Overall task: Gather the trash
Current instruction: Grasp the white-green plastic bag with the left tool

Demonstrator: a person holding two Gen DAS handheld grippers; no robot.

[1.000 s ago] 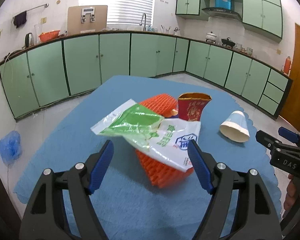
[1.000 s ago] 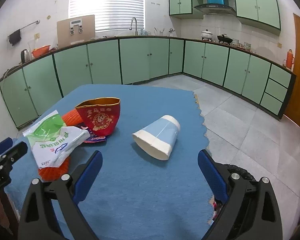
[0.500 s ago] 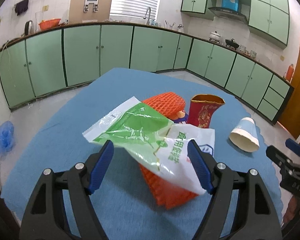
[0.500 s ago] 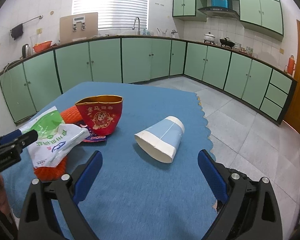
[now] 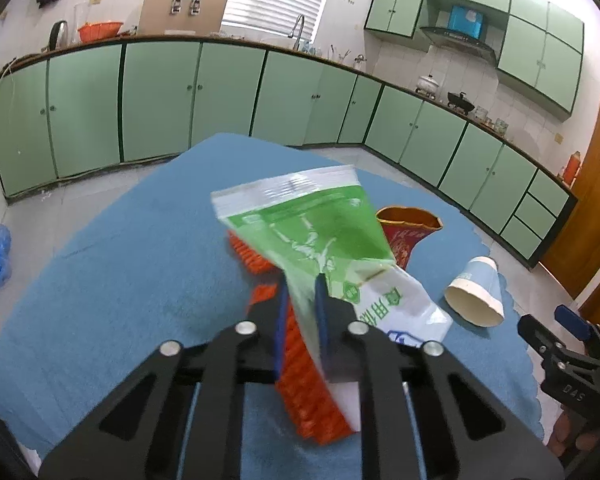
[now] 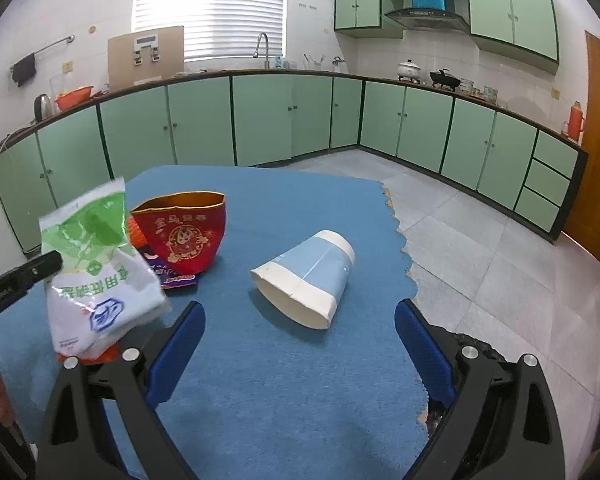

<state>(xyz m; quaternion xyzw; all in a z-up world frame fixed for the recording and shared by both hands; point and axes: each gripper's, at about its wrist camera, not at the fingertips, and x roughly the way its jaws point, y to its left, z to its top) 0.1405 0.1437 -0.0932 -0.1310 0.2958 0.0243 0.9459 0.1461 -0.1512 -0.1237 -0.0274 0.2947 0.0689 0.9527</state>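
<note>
Closing on the green and white plastic bag (image 5: 332,248), the left tool (image 5: 300,300) has its blue pads pinched on the crumpled middle of the film, jaws nearly together with the bag between them. The bag's green half fans up toward twelve o'clock from the grip, the white printed half droops toward four o'clock. Under it lies the orange mesh sleeve (image 5: 308,400), running from about eleven o'clock down to six beneath the tool, resting on the blue tabletop (image 5: 120,280). Moving right, the red foil pouch (image 5: 408,236) stands upright with its mouth open, just behind the bag at about two o'clock. Further right, the paper cup (image 5: 476,296) lies on its side at three o'clock, rim facing the camera, apart from the pouch.

Over on the right wrist view, the same bag (image 6: 96,268) hangs at nine o'clock, gripped by the black tip of the left tool, with a sliver of orange mesh showing below it. The red pouch (image 6: 184,236) sits at ten o'clock, a small purple wrapper (image 6: 176,278) flat at its foot. The cup (image 6: 304,280) lies dead centre, between the fingers but ahead of them. The right tool (image 6: 300,344) is spread wide, blue pads well apart, gripping nothing. Grey floor tiles (image 6: 500,260) run off at three o'clock.
</note>
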